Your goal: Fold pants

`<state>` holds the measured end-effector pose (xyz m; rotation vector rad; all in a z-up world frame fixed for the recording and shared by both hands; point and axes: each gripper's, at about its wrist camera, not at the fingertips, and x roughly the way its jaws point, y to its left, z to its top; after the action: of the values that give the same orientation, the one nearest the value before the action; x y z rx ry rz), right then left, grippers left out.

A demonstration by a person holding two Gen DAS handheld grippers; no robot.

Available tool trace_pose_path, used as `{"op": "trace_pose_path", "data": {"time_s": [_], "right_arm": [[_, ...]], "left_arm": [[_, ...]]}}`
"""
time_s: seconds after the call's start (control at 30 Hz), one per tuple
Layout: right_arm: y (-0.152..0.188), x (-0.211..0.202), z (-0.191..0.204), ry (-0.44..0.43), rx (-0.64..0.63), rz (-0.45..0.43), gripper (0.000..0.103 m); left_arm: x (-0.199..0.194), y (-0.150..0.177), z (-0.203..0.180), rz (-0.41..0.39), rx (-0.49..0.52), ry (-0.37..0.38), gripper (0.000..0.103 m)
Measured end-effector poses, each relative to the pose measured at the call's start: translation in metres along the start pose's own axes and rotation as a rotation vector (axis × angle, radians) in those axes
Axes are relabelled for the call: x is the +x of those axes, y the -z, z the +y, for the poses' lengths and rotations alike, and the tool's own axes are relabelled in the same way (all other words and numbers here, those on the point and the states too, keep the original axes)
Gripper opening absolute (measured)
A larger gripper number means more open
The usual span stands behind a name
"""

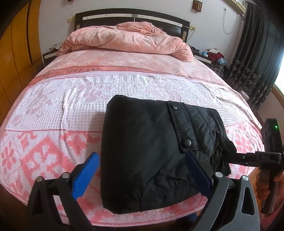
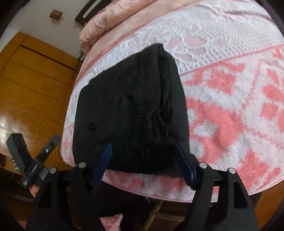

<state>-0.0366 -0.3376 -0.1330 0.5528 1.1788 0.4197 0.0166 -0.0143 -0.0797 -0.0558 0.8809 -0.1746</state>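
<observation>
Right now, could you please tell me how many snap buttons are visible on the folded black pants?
2. One snap button sits at the far end of the pocket flap, the other at its near end. Folded layers may hide others.

place: home bedroom | evid: bed (image 1: pixel 53 99) w/ headboard (image 1: pixel 131 16), quilt (image 1: pixel 124 39), wardrobe (image 1: pixel 17 35), curtains (image 1: pixel 257 53)

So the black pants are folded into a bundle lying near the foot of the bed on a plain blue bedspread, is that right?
Not quite. The black pants are folded into a bundle near the foot of the bed, but the bedspread is pink and white with a woven floral pattern, not plain blue. The left wrist view shows it clearly.
</observation>
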Motion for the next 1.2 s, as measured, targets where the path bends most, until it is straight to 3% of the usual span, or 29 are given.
{"op": "trace_pose_path", "data": {"time_s": [0.13, 0.2, 0.33, 0.4, 0.77, 1.03, 1.2], "right_arm": [[-0.005, 0.011, -0.001, -0.022, 0.038, 0.007, 0.056], [-0.006, 0.012, 0.000, 0.011, 0.032, 0.007, 0.040], [-0.004, 0.002, 0.009, 0.008, -0.012, -0.008, 0.032], [-0.003, -0.005, 0.016, -0.003, -0.031, -0.012, 0.020], [-0.004, -0.025, 0.034, 0.007, -0.103, -0.032, 0.020], [0.004, 0.002, 0.010, 0.073, -0.069, 0.020, 0.020], [0.007, 0.019, -0.004, 0.069, -0.042, 0.036, 0.020]], "left_arm": [[-0.003, 0.003, 0.001, 0.001, 0.004, -0.008, 0.099], [-0.004, 0.004, 0.002, 0.001, 0.000, -0.009, 0.099], [-0.005, 0.005, 0.004, 0.002, -0.009, -0.013, 0.099], [-0.006, 0.004, 0.004, 0.000, -0.010, -0.011, 0.099], [-0.013, 0.003, 0.001, -0.018, -0.002, -0.017, 0.099], [-0.016, 0.001, -0.001, -0.027, 0.012, -0.020, 0.099], [-0.016, 0.001, -0.001, -0.022, 0.015, -0.019, 0.099]]}}
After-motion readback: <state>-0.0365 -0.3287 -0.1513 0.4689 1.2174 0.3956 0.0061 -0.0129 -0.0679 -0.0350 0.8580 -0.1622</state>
